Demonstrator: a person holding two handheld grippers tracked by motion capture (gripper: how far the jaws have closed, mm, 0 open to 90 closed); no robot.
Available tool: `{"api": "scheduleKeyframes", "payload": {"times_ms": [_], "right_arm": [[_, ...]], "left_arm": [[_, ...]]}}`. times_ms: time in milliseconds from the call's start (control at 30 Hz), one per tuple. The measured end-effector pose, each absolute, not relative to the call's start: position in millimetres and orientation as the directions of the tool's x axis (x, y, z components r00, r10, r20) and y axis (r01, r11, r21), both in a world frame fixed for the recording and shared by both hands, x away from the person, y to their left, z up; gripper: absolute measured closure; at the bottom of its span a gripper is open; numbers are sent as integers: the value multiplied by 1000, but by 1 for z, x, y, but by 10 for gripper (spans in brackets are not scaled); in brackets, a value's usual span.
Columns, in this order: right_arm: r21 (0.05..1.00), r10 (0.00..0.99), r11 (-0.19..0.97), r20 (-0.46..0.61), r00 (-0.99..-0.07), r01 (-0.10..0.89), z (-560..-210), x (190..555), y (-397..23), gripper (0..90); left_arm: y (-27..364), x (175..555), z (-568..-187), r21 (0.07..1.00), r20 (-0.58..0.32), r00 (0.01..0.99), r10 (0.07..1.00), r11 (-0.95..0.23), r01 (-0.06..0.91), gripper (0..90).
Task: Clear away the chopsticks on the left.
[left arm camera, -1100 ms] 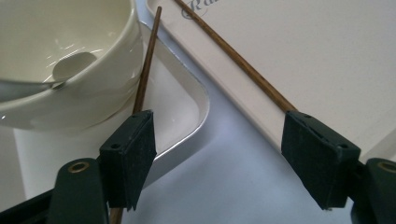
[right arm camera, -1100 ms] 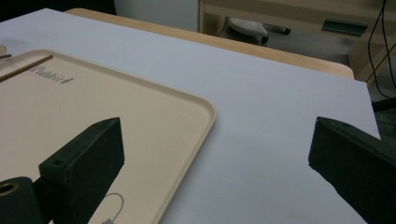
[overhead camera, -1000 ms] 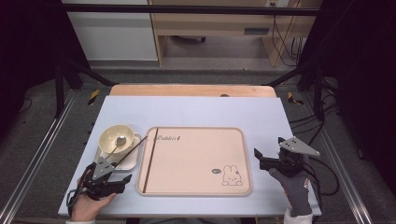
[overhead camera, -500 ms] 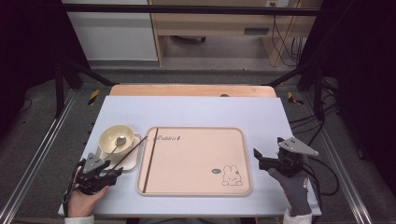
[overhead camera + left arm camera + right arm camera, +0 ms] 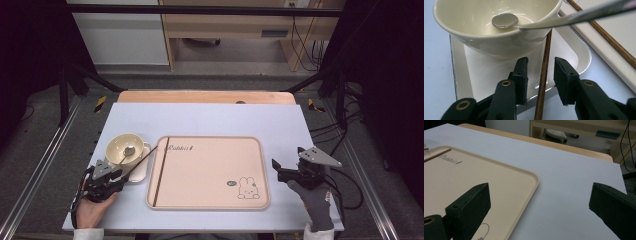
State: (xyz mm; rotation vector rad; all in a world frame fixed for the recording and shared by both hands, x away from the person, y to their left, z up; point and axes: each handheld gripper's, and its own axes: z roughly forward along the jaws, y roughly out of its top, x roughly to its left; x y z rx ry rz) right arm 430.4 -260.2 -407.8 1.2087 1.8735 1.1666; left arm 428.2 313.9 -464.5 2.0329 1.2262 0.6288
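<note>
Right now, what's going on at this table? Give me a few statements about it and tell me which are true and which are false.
1. A spoon rests in the cream bowl. True.
2. The left gripper is clamped shut on a chopstick. False: its jaws are open, with the chopstick running between them untouched.
3. The large tray has a rabbit drawing in one corner. True.
4. The bowl stands on the large tray. False: it stands on a small white plate beside that tray.
5. The right gripper holds the spoon. False: it is open and holds nothing, to the right of the large tray.
</note>
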Motion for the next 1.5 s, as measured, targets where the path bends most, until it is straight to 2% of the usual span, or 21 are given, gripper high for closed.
{"api": "scheduleKeyframes", "payload": {"times_ms": [367,400,700,1500], "right_arm": [[904,918,201,-39,-395,378,-409,431,-259,39],[904,918,201,-39,-395,378,-409,431,-259,40],[904,918,199,-38,-394,377,-408,431,-259,40],[908,921,189,-33,-389,373,-406,429,-262,36]], "left_arm": [[314,432,-467,749,47,456,889,-333,573,776],[314,432,-467,749,46,457,888,-333,573,806],[309,428,-465,744,41,486,873,-351,568,846],[293,404,-443,789,36,505,862,-335,515,850]]}}
